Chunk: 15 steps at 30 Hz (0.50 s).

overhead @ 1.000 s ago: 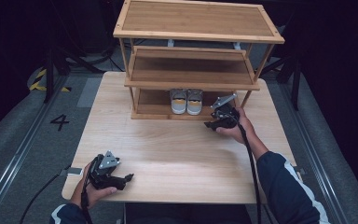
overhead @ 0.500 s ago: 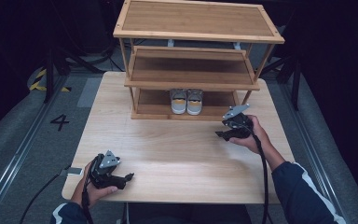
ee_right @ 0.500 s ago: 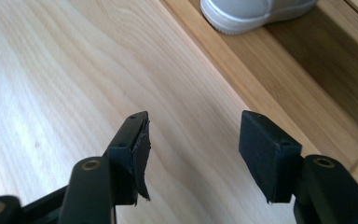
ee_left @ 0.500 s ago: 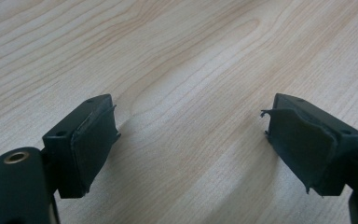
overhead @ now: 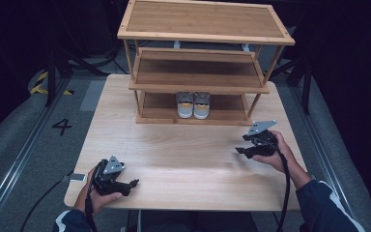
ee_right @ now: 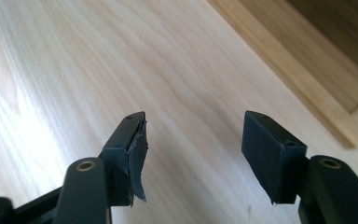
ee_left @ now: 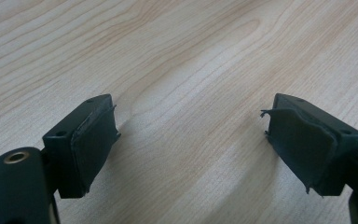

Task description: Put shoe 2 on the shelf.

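A pair of small grey shoes (overhead: 193, 105) with orange patches stands side by side on the bottom shelf of a three-tier wooden rack (overhead: 203, 21) at the table's far side. My right gripper (overhead: 240, 144) (ee_right: 193, 140) hovers low over the table's right part, in front of the rack's right corner (ee_right: 307, 70). Its jaws have just been opening and nothing is between them. My left gripper (overhead: 133, 184) (ee_left: 191, 135) rests near the front left edge, pointing right. It is open, with bare wood between its pads.
The light wooden table (overhead: 188, 154) has bare boards between the two hands. A small white tag (overhead: 77, 177) sits at its front left edge. On the grey floor to the left are a painted 4 (overhead: 62, 126) and a metal rail.
My right gripper has drawn back from the rack's bottom shelf beside the shoes, toward the person and to the right, and its jaws stand wider. The left gripper has not moved.
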Each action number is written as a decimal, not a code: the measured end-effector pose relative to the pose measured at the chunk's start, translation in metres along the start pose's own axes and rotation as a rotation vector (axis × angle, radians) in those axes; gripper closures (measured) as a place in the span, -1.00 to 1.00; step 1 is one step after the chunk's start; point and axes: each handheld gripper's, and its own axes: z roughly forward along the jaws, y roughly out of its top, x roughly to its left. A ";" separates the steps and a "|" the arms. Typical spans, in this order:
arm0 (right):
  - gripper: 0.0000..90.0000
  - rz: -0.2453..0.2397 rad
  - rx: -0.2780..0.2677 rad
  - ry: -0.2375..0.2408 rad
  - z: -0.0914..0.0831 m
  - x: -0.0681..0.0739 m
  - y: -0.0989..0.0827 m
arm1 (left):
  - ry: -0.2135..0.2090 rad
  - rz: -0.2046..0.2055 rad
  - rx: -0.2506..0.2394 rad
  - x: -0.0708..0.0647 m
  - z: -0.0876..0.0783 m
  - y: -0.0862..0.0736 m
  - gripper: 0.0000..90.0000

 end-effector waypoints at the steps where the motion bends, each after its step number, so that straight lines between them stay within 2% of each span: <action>1: -0.10 -0.004 0.009 -0.001 -0.002 0.002 -0.006 | 0.000 0.000 0.000 0.000 0.000 0.000 -0.65; 5: -0.15 -0.006 0.016 -0.001 -0.008 0.006 -0.021 | 0.000 -0.001 0.000 0.000 0.000 0.000 -0.65; 9: -0.16 0.002 -0.026 -0.034 -0.014 0.006 -0.039 | -0.001 -0.001 0.000 0.000 0.000 0.000 -0.65; 15: -0.20 0.023 -0.052 -0.017 -0.021 0.006 -0.059 | 0.000 -0.001 -0.001 0.000 0.000 0.000 -0.65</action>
